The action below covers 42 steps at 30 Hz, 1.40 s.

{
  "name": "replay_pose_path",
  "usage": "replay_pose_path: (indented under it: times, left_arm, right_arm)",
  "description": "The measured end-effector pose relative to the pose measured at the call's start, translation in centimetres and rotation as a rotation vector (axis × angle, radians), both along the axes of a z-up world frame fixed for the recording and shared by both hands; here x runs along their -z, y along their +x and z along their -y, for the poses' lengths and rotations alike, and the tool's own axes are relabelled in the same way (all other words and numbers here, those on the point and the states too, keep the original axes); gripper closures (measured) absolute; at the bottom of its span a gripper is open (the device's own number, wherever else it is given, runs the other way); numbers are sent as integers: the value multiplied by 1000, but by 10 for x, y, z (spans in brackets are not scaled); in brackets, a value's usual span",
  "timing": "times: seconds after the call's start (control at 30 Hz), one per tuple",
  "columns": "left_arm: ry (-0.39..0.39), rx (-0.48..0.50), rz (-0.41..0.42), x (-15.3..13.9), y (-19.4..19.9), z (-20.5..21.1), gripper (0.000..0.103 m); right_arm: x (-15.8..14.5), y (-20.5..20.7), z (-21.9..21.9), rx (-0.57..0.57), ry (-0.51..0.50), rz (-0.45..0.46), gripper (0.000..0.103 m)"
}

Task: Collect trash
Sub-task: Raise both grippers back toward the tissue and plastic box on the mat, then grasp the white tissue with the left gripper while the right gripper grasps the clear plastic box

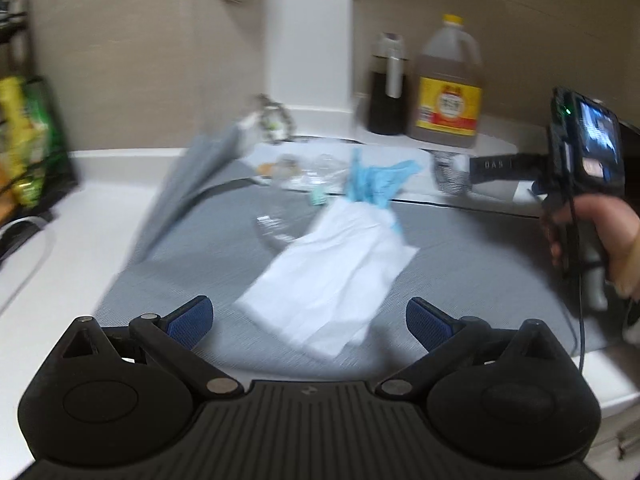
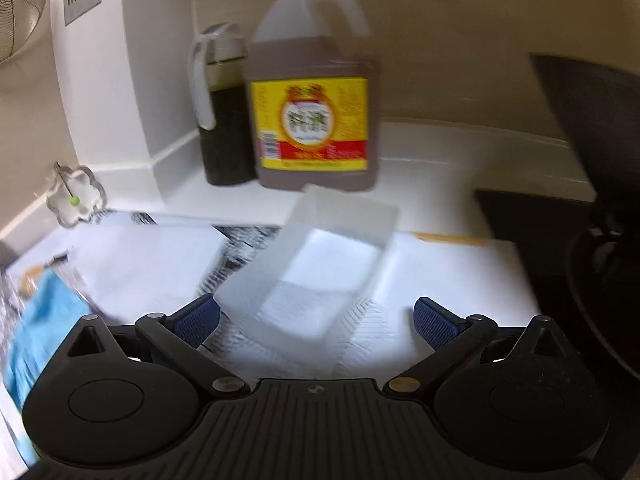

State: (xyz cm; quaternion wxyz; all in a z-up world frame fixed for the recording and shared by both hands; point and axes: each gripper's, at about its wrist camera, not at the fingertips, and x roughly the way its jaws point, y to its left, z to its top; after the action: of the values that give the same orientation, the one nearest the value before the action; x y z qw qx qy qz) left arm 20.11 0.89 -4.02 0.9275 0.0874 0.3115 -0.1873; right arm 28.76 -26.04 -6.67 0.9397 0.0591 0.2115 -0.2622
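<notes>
One white table (image 1: 100,208), largest item, carrying a grey ribbed mat (image 1: 208,248) whose back left corner is folded up. Toward the table's back edge: one large jug (image 2: 316,92) with yellow cap and yellow-red label, holding brown liquid; just beside it on its left, one dark-liquid bottle (image 2: 224,120) with a pale handle. One white paper bag (image 1: 332,276) lies flat on the mat near its middle, a crumpled blue glove (image 1: 376,184) touching its far end. Clear plastic wrapping (image 1: 280,220), blurred, lies beside these. One translucent rectangular tray (image 2: 320,272), tilted, sits on white sheets in front of the jug.

Left hand-held gripper (image 1: 308,320): fingers wide apart, empty, above the near end of the paper bag. Right hand-held gripper (image 2: 316,320): fingers spread, empty, the tray's near end lying between them; whether it touches the left pad cannot be told. A hand (image 1: 608,240) grips the right unit's handle.
</notes>
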Motion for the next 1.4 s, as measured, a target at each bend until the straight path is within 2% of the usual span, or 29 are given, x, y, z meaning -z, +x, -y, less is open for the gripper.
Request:
replay_pose_path:
  times: [0.23, 0.33, 0.43, 0.5, 0.57, 0.6, 0.63, 0.67, 0.7, 0.77, 0.8, 0.83, 1.07, 1.27, 1.4]
  left_arm:
    - [-39, 44, -91, 9, 54, 25, 0]
    - [-72, 98, -132, 11, 66, 33, 0]
    - [-34, 133, -166, 19, 75, 44, 0]
    - [-14, 126, -191, 23, 80, 47, 1]
    - [-66, 103, -189, 22, 81, 41, 3]
    - [-106, 89, -189, 20, 80, 36, 13]
    - [-144, 84, -200, 17, 80, 32, 31]
    - [-179, 86, -217, 14, 80, 28, 40]
    - [-213, 81, -225, 11, 80, 24, 54]
    - [-265, 66, -221, 7, 78, 16, 72]
    - [-278, 62, -220, 4, 77, 14, 87]
    - [-284, 55, -218, 2, 77, 12, 94]
    - [-274, -18, -162, -7, 69, -7, 98]
    - [-301, -65, -107, -21, 50, -30, 98]
    - [-345, -81, -63, -36, 34, -41, 99]
  right_arm:
    - [10, -1, 0, -11, -29, -6, 0]
    - [10, 7, -3, -15, -41, -28, 0]
    - [12, 18, -7, -29, -62, -85, 0]
    - [12, 18, -5, -42, -51, -81, 0]
    - [9, 12, -2, -52, -28, -41, 0]
    - [8, 7, 0, -58, -16, -6, 4]
    - [6, 0, 1, -63, -3, 36, 20]
    - [4, -5, 3, -69, 8, 69, 28]
    - [2, -8, 4, -71, 13, 86, 29]
    - [-2, -14, 4, -82, 6, 129, 31]
    - [-3, -15, 2, -84, -7, 140, 32]
    - [-4, -17, 0, -85, -21, 151, 33]
    - [-6, -21, -5, -133, 4, 190, 33]
    - [-6, -22, -5, -144, 18, 194, 33]
    - [-7, -24, -8, -157, 16, 201, 33]
